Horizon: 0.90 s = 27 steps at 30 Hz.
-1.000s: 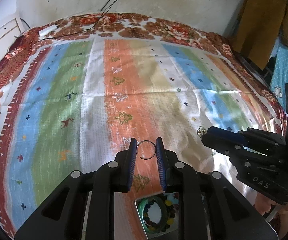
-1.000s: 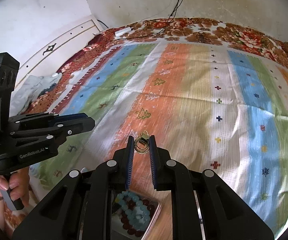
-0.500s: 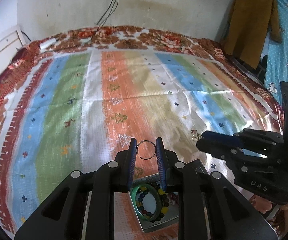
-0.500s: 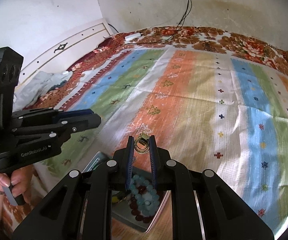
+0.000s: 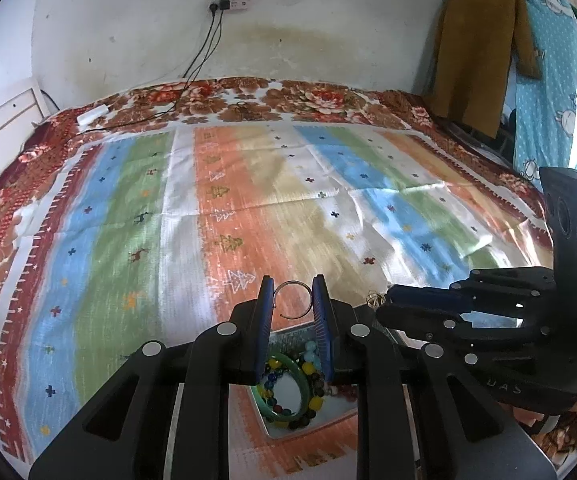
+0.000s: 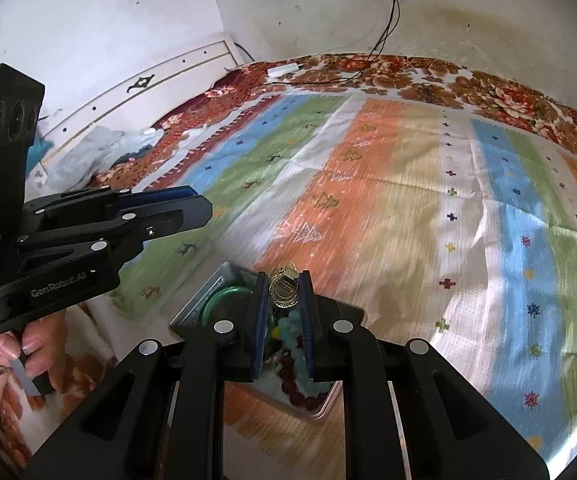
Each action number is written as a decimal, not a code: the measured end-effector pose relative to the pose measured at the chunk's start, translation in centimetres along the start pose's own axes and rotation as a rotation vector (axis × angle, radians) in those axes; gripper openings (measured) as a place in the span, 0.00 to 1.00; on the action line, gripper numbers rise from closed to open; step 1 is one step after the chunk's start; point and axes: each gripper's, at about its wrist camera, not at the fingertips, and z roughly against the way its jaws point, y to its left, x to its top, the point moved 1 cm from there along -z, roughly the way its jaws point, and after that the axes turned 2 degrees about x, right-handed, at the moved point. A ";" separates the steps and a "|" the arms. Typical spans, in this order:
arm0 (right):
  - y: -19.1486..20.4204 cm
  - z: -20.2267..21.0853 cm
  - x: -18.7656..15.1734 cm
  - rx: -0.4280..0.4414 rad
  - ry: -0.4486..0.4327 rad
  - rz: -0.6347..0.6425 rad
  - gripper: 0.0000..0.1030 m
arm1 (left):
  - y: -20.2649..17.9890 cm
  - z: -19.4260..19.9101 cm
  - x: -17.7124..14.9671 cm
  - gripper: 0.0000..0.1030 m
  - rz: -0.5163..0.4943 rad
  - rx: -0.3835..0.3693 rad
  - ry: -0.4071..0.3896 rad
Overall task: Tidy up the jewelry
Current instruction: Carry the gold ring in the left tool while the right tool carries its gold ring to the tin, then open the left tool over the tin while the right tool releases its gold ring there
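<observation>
Tray [image 5: 288, 334] nearer; left claw [image 6: 198, 210] reads "GenRobot.AI".

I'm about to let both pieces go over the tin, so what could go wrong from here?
1. The thin silver ring is held only at its edges by the left tool; it may twist out and land on the striped bedspread.
2. The gold jewelry in the right tool sits near the far edge of the tin, so it could drop outside.
3. The tin looks crowded with the green bangle and beads, so pieces may tangle.
</observation>
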 end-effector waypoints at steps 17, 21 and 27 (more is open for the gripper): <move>-0.3 0.0 -0.3 0.009 0.012 -0.016 0.29 | 0.5 -0.3 -0.6 0.29 0.034 -0.013 0.035; -0.3 0.5 -0.7 -0.006 0.002 -0.007 0.36 | 1.0 -0.2 -0.4 0.36 0.057 -0.010 0.037; -0.6 1.5 -1.1 -0.016 -0.021 -0.006 0.46 | 1.2 0.0 -0.5 0.40 0.066 -0.007 0.032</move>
